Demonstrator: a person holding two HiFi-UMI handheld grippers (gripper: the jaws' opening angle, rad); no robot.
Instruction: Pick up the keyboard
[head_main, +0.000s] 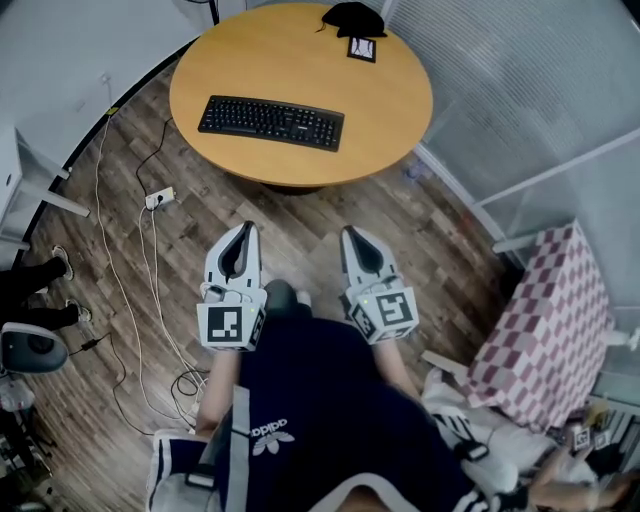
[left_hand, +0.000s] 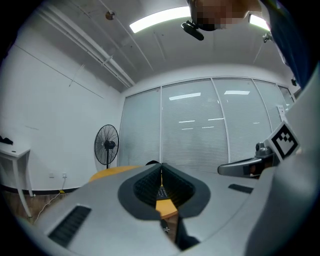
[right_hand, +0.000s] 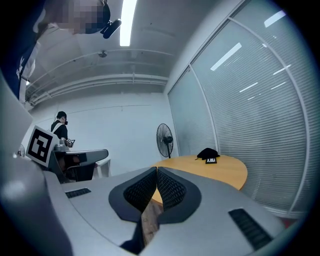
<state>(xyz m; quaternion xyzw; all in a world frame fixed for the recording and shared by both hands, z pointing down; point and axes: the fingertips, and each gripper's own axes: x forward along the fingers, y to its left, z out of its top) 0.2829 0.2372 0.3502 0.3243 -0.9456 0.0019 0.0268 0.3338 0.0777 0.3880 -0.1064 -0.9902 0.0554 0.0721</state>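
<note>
A black keyboard (head_main: 271, 122) lies flat on the round wooden table (head_main: 390, 110), left of its middle. My left gripper (head_main: 243, 232) and right gripper (head_main: 356, 237) are held side by side over the floor, short of the table's near edge and well away from the keyboard. Both point toward the table, jaws shut, nothing between them. In the left gripper view the left gripper (left_hand: 161, 172) shows its jaw tips meeting, with a sliver of keyboard (left_hand: 162, 192) and table seen through the gap. The right gripper (right_hand: 156, 171) is likewise shut, with the table (right_hand: 220, 172) ahead and to the right.
A black object (head_main: 354, 17) and a small marker card (head_main: 361, 48) sit at the table's far edge. White cables and a power strip (head_main: 159, 198) trail on the wood floor at left. A checkered cloth (head_main: 545, 320) lies at right. A fan (left_hand: 106, 145) stands by the glass wall.
</note>
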